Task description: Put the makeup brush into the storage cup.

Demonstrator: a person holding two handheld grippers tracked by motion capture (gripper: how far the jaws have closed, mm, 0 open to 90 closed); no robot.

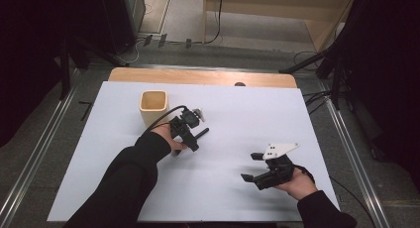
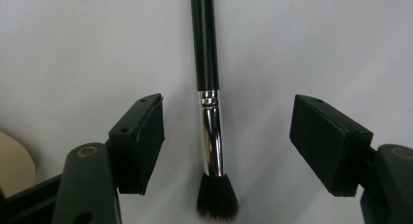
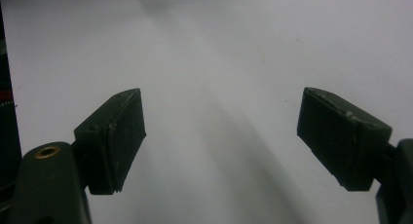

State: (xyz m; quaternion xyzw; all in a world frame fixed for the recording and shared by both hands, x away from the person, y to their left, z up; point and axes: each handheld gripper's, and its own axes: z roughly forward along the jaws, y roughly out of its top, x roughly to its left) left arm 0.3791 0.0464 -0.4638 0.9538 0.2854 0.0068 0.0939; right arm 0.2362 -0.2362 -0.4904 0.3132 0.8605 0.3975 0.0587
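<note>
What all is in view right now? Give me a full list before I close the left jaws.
makeup brush: 1, black handle, silver ferrule, dark bristles; lies flat on the table between the open jaws of the left gripper, touching neither pad.
cup: 1, beige, square-mouthed, upright; far left part of the table, just beyond the left gripper.
table: 1, white cover over a wooden top whose far edge shows.
floor cables: several, black, right of the table and beyond it.
left gripper: 1, black, open, around the brush.
right gripper: 1, black with a pale three-cornered plate, open, over bare table at near right.
forearms: 2, in black sleeves, entering from the bottom.
</note>
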